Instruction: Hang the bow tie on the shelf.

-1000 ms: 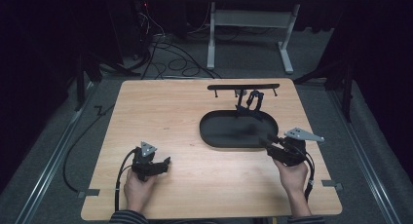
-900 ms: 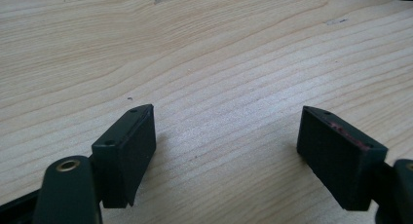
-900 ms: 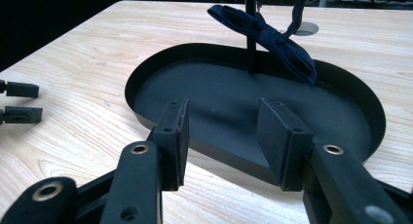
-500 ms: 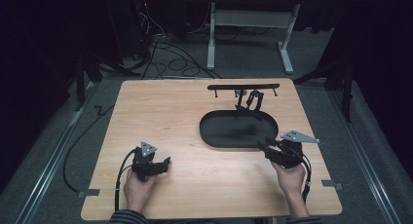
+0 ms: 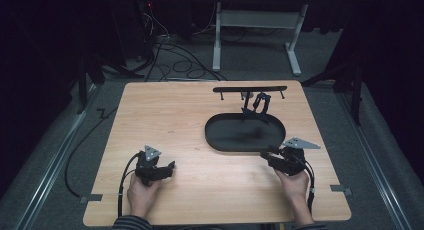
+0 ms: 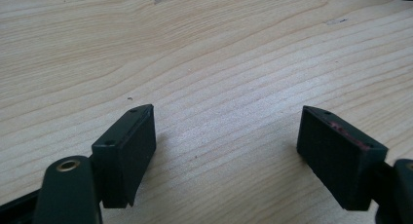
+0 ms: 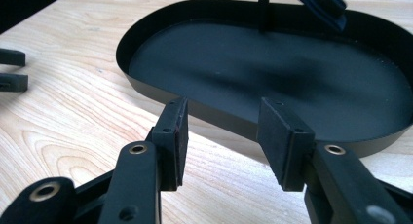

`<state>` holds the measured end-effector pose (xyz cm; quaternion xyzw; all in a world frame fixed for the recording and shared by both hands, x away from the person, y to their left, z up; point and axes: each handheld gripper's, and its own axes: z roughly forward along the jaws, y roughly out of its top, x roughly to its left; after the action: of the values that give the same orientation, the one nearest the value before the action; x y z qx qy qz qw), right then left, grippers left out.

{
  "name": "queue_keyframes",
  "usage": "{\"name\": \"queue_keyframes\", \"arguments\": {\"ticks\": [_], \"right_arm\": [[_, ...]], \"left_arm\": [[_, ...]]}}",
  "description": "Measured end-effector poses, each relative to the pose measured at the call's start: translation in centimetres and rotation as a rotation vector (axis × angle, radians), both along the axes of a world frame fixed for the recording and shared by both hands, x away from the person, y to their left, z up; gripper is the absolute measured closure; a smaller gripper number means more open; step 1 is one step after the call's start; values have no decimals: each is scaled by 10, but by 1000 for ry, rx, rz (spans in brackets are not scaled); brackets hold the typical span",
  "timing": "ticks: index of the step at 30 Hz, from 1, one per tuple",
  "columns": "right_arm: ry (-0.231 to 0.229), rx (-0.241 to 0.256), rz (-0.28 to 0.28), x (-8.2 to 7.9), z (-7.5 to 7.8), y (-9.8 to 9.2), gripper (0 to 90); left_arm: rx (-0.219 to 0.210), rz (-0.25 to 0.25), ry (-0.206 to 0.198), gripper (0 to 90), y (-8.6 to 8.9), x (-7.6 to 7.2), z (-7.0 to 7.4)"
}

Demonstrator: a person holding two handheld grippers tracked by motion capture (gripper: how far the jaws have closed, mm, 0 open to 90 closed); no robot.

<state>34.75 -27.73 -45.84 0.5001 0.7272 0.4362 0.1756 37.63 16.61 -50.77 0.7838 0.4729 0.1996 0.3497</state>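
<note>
Right gripper [image 7: 221, 136] sits with jaws parted, nothing between them, tips just short of the near rim of the black oval tray [image 7: 204, 112]. Looks lined up to straddle that rim wall: one pad would go outside, one inside, so my read is a rim pinch to drag or lift the tray. In the high view the same gripper [image 5: 272, 156] is at the tray's [image 5: 215, 140] near-right corner, low to the table, hand behind it.

Tray is empty as far as I can see; flat dark floor, low upright wall. It lies right of centre on the wooden table [image 5: 165, 115], long axis across. At its far edge a small black stand [image 5: 248, 90] with a bar on thin legs carries a dark clip-like item [image 5: 260, 102] hanging over the tray's back rim; too small to name better. Likely the tray is parked under it to catch whatever comes off.

Left gripper [image 6: 226, 151] is released too, jaws wide apart, only bare wood grain between the pads. High view puts it [image 5: 167, 168] near the front-left of the table, well apart from the tray. Reads as parked, keeping out of the right side's working zone.

Risk on the next move: thin rim, shallow bite, so the tray may pivot rather than slide.
</note>
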Motion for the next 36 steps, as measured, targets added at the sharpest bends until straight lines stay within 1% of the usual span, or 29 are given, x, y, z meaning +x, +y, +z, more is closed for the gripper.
{"name": "queue_keyframes", "arguments": {"ticks": [9,23,32,36], "right_arm": [[24,-23,2,2,-9,6,567],[48,-55,12,5,-16,13,568],[71,-78,16,7,-24,17,569],[71,-90,17,7,-26,18,569]], "left_arm": [[-1,0,1,225,0,0,0],[-1,0,1,225,0,0,0],[-1,0,1,225,0,0,0],[-1,0,1,225,0,0,0]]}}
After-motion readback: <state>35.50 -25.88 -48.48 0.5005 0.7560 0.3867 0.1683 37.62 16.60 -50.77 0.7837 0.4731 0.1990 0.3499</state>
